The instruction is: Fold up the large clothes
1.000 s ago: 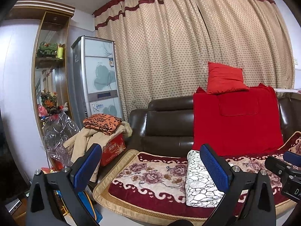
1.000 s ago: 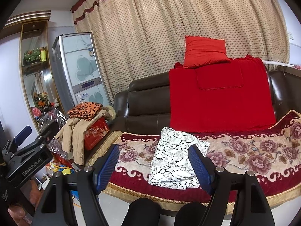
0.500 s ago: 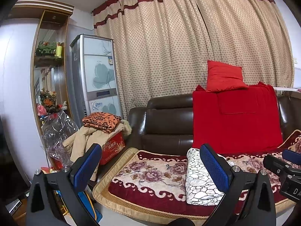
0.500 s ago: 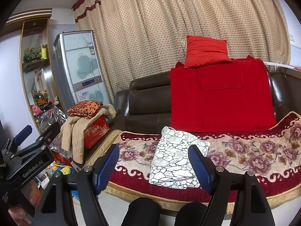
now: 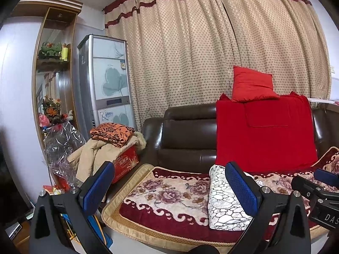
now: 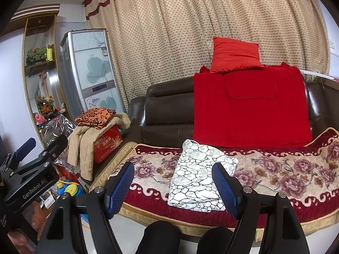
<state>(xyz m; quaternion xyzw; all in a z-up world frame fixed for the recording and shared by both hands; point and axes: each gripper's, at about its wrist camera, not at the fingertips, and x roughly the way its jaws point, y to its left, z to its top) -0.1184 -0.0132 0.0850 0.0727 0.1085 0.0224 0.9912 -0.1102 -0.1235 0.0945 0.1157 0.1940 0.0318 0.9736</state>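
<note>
A white garment with a black crackle print (image 6: 201, 175) lies folded in a neat rectangle on the floral sofa cover (image 6: 286, 169); it also shows in the left wrist view (image 5: 224, 203). My left gripper (image 5: 169, 188) is open and empty, held in the air in front of the sofa. My right gripper (image 6: 173, 188) is open and empty, held back from the sofa's front edge, with the folded garment seen between its fingers. Each gripper shows at the edge of the other's view.
A red blanket (image 6: 250, 110) and a red cushion (image 6: 233, 55) rest on the brown leather sofa back (image 6: 167, 103). A beige coat and an orange patterned cloth (image 6: 95, 116) lie on a red box to the left. A tall cabinet (image 6: 91, 72) stands behind. My knees (image 6: 161, 237) show below.
Both views have shifted very slightly; the grippers stay open and empty, and the folded garment has not moved.
</note>
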